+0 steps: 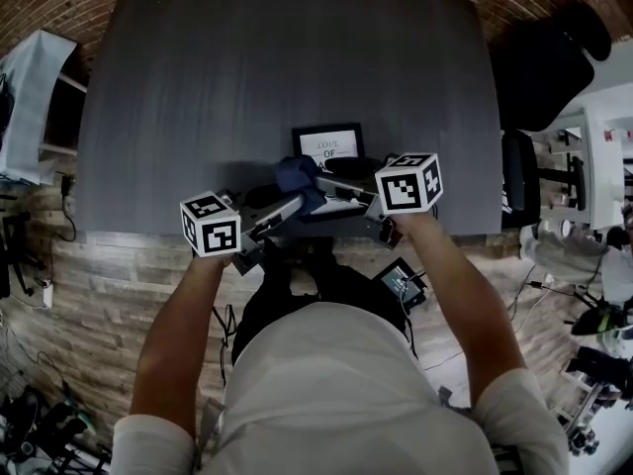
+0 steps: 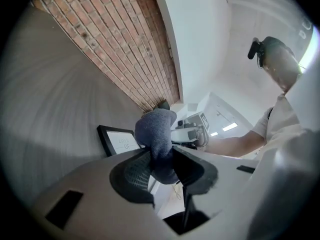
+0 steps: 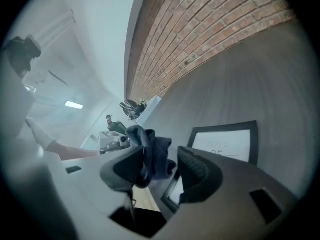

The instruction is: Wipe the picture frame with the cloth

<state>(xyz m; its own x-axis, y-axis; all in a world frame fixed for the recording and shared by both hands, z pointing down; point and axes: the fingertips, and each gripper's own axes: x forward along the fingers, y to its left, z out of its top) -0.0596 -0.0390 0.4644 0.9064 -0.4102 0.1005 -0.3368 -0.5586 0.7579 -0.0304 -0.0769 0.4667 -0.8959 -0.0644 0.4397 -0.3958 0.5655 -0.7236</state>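
A small black picture frame (image 1: 328, 144) with a white printed card lies flat on the dark grey table (image 1: 277, 57), near its front edge. Just in front of it a dark blue cloth (image 1: 300, 178) hangs bunched between both grippers. In the left gripper view, my left gripper (image 2: 162, 166) is shut on the cloth (image 2: 156, 134), with the frame (image 2: 117, 140) behind it to the left. My right gripper (image 3: 160, 166) stands open; the cloth (image 3: 150, 149) lies against its left jaw and clear of the right one. The frame (image 3: 225, 139) lies past the right jaw.
The table's front edge runs just under both grippers (image 1: 297, 201). A black office chair (image 1: 549, 57) stands off the table's right side, with white equipment (image 1: 603, 137) beyond it. A shelf unit (image 1: 35, 97) stands to the left. Brick paving surrounds the table.
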